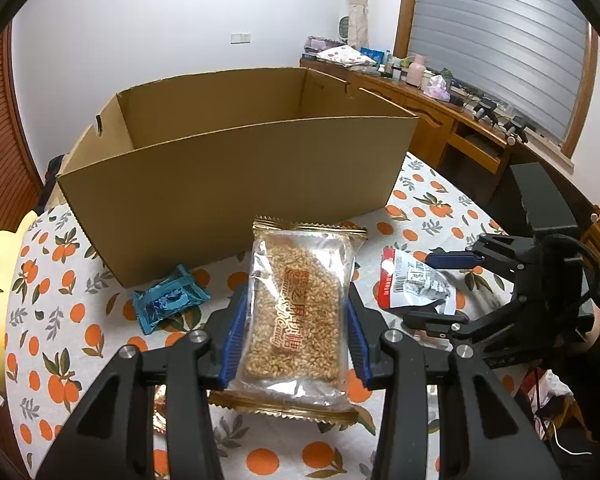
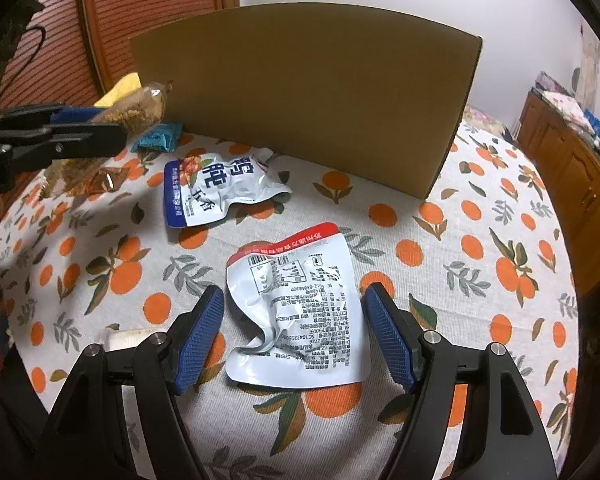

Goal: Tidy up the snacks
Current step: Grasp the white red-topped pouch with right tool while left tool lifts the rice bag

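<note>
Blue-edged pouch (image 2: 216,188): right view only

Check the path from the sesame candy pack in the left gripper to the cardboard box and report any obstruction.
Nothing visible blocks it. The left gripper holds the sesame candy pack just in front of the cardboard box; only the box's near wall must be cleared. The teal packet lies off to the left.

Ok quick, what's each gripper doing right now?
Left gripper: shut on the sesame candy pack.
Right gripper: open, straddling the red-edged pouch, not gripping.
</note>
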Demonstrator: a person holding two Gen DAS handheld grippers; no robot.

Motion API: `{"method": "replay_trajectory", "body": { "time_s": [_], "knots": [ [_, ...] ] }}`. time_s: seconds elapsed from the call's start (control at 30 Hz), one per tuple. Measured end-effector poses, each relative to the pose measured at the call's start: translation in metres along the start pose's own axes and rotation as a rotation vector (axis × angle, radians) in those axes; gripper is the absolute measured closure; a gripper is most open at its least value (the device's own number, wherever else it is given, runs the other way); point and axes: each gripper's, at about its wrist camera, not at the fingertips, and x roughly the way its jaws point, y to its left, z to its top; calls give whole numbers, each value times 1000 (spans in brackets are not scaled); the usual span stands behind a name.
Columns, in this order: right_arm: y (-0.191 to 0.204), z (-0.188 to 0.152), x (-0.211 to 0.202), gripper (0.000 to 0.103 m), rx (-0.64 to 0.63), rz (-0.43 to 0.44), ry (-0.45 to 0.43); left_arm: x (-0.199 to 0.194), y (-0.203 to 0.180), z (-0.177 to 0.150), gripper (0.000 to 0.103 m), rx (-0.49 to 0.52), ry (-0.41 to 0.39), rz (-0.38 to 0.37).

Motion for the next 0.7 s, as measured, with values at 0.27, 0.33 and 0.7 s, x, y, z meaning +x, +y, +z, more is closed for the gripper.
{"method": "replay_trajectory", "body": {
  "time_s": [0.27, 0.33, 0.7],
  "knots": [
    [-2, 2, -2, 40, 5, 0, 22, -3, -1, -2, 60, 1, -5, -2],
    [-2, 2, -2, 42, -1, 2, 29, -4, -1, -2, 60, -1, -7, -2],
    [2, 1, -8, 44, 6, -4, 7, -10, 1, 0, 60, -6, -19, 2]
  ]
}}
